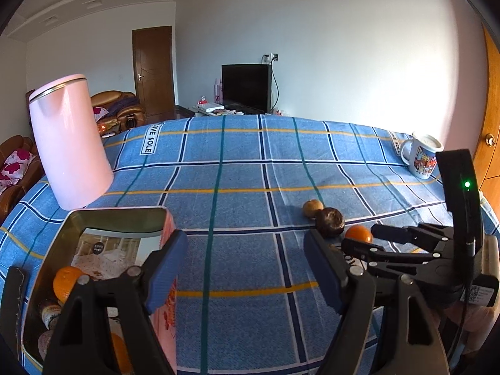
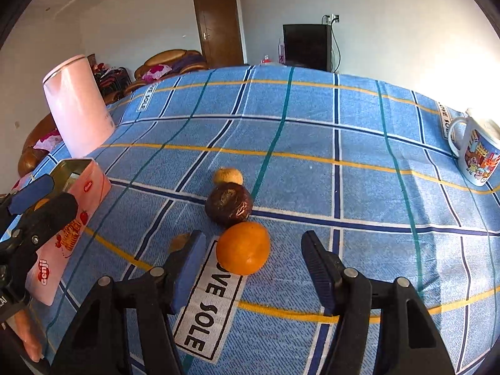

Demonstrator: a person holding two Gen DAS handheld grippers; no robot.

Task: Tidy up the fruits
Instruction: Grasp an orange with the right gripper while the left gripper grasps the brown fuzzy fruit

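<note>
So the tabletop (image 2: pixel 359 168) has a woven blue plaid cloth on it, with yellow, teal and navy stripes and white "LOVE SOLE" labels. Three round fruits sit in a tight row near the middle: a smooth glossy orange (image 2: pixel 243 247) nearest, touching a dark brown wrinkly fruit (image 2: pixel 228 203) behind it, then a small pale yellow-tan fruit (image 2: pixel 227 176) with a rough skin at the far end.

The right gripper (image 2: pixel 251 261) hangs just over the orange with its blue ribbed pads either side, jaws apart and not pressing on it, so nothing is grasped. The left gripper (image 1: pixel 247 264) is released too, jaws wide with only cloth between them.

On the left is a rectangular metal tin (image 1: pixel 125 215) with pink printed sides and a shiny inner wall. Inside it there's another orange (image 1: pixel 66 282) plus a couple of dull, mottled round fruits, partly hidden behind the gripper. Just beyond the tin stands a tall pink kettle (image 1: pixel 70 143), smooth, tapered, with a metal rim. Far right there's a glossy white mug (image 2: pixel 478 156) with a cartoon print and a loop handle
</note>
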